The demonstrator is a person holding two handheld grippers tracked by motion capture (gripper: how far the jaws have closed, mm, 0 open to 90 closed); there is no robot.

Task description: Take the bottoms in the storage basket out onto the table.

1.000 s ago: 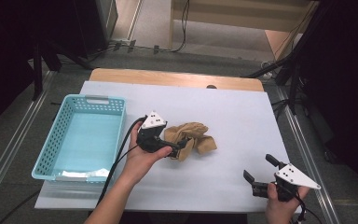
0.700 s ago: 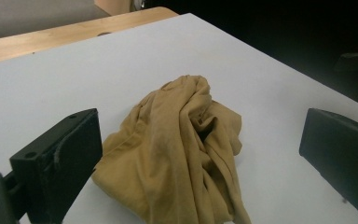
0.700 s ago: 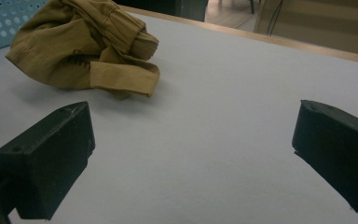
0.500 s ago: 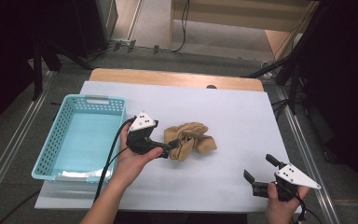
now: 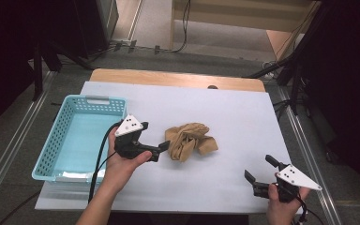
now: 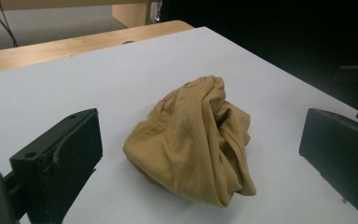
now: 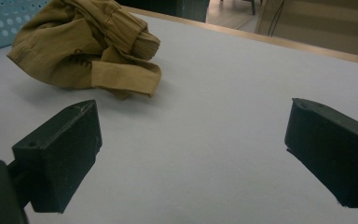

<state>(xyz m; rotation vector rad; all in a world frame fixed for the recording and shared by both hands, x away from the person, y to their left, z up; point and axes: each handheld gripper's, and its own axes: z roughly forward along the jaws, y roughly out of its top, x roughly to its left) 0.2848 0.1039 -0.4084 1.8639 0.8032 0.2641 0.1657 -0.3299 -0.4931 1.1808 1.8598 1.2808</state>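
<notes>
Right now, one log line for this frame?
left gripper: open, beside tan cloth | right gripper: open, idle | cloth: crumpled on table | basket: empty

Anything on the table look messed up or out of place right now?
Only the tan garment: it lies crumpled in a heap mid-table, outside the blue basket. Both tools, left and right, are open and off it.

lab | dark stands [image 5: 40, 61] | floor cables [image 5: 186, 23] | aluminium rails [image 5: 9, 161]

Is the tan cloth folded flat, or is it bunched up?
Bunched up. The tan cloth sits in a crumpled heap on the white table, humped with loose folds; the open left gripper is just beside it.
</notes>
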